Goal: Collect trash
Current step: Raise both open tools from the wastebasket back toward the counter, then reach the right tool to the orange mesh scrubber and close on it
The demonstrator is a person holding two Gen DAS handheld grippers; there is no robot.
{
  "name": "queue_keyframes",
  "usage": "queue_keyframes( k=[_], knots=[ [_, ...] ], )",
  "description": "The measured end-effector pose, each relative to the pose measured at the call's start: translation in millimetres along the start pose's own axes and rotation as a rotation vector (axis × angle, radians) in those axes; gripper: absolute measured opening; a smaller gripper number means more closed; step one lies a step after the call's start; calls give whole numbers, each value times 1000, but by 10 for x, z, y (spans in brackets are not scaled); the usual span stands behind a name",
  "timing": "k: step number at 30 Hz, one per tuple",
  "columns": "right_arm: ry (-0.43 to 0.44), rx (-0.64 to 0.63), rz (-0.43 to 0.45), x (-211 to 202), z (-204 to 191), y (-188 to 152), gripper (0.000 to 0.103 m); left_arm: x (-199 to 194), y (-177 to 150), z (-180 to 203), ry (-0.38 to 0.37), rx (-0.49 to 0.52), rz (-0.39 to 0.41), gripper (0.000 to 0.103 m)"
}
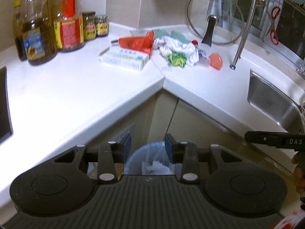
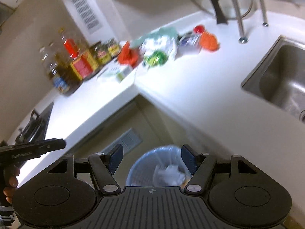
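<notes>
Both of my grippers hang above the lined bin [image 1: 150, 158] on the floor by the counter corner: the left gripper [image 1: 148, 147] stands partly open and grips nothing, the right gripper [image 2: 150, 158] wide open, also with nothing in it. Crumpled white paper already lies inside that bin. Remaining trash [image 1: 177, 51] sits piled at the back of the counter [image 1: 76, 87], beside the oil bottles [image 1: 38, 36] and the glass lid [image 1: 215, 19]. Reaching in carelessly, I judge I could knock a bottle or the propped lid, or drag the white box [image 1: 124, 58] along. Sink [image 2: 282, 76] looks nearly bare.
</notes>
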State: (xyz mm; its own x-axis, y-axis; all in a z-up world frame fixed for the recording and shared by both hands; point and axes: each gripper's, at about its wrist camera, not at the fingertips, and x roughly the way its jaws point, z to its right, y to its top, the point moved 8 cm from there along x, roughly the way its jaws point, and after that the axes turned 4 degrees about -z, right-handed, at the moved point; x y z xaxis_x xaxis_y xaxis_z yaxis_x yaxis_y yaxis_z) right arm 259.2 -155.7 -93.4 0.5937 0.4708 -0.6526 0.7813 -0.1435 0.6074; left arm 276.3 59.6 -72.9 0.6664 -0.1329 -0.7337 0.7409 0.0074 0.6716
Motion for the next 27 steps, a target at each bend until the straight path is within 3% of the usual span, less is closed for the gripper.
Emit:
queue_keyframes(
  k=[9,17,27],
  knots=[
    [-97,30,107,-69,123,297,68,101,354,-254,-22,41,38,34],
    [-149,1,127,-25,232,514,68,239,519,-337,-26,41,49,35],
    [-179,-90,144,209,650,1161,67,470,745,-315,42,-22,69,38]
  ],
)
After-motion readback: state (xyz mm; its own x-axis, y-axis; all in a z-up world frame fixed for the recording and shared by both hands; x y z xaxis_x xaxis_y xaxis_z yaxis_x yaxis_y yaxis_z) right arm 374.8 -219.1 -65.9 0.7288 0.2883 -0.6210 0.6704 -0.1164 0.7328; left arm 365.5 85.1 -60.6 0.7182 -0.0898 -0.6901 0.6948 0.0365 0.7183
